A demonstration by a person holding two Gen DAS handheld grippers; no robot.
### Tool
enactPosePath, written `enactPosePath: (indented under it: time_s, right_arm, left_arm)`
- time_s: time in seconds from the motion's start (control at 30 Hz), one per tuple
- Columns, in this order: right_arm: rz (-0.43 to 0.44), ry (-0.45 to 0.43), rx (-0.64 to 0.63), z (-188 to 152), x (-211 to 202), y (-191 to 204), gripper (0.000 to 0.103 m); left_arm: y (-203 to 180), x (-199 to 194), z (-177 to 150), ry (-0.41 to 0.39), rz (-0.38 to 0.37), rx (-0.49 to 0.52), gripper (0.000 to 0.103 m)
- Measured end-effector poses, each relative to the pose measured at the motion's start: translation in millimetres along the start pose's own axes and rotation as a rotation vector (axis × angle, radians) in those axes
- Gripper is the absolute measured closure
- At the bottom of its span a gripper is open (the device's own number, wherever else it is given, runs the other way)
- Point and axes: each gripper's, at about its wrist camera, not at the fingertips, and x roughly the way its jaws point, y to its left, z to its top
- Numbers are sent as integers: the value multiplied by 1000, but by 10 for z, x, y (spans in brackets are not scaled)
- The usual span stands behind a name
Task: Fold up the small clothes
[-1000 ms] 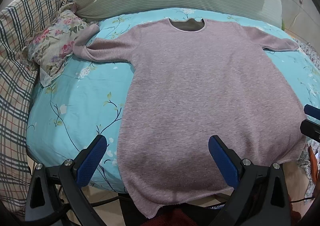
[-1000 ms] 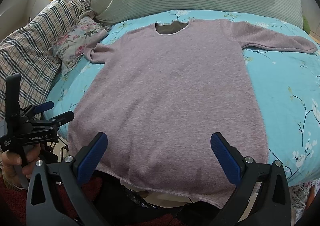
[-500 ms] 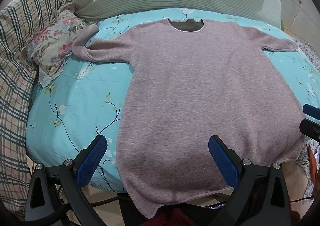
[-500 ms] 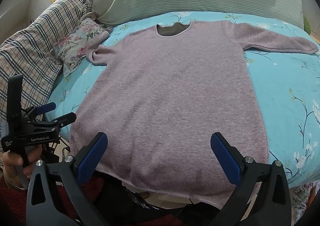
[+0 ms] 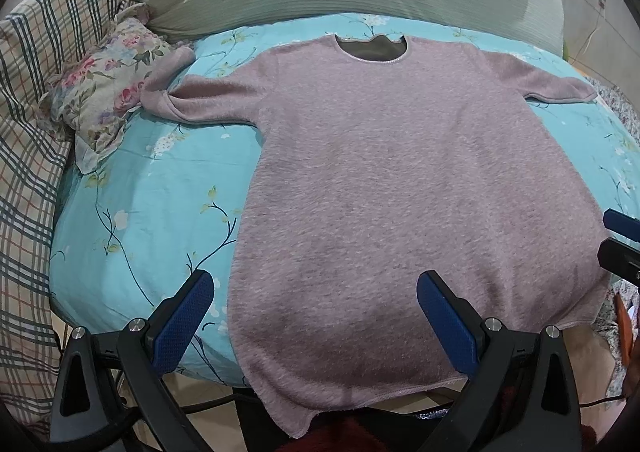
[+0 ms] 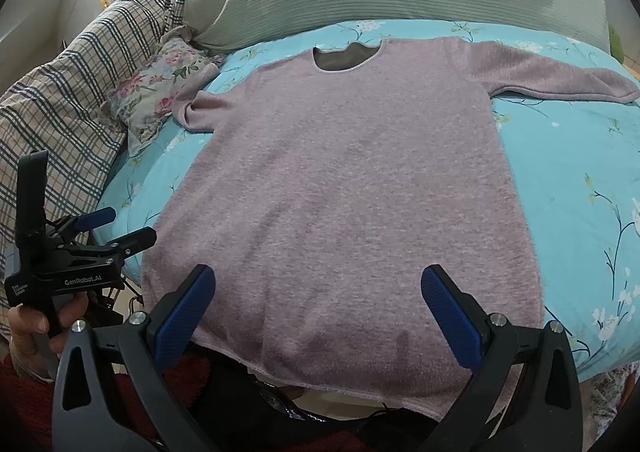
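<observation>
Sweater (image 5: 400, 187) flat on bed (image 5: 152, 211). Left tool (image 5: 314, 306) and right tool (image 6: 318, 302) wide open, empty, over hem.

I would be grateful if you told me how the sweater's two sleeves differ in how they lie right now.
The left sleeve is bunched, its end bent back against the floral cushion; the right sleeve lies straight and flat on the turquoise sheet. The left sleeve looks shorter because of that bend; the right sleeve shows its full length. Both belong to the same fuzzy mauve sweater.
</observation>
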Motion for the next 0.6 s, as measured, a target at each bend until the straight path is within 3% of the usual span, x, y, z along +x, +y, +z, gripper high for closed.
enactPosePath:
  time_s: [0.27, 0.6]
  right_arm:
    - [-10, -33, 76, 152, 12, -390, 0]
    - [-110, -147, 288, 589, -83, -1638, 0]
  left_arm:
    - [-13, 89, 99, 1, 0, 23, 1]
    - [96, 431, 482, 13, -35, -34, 1]
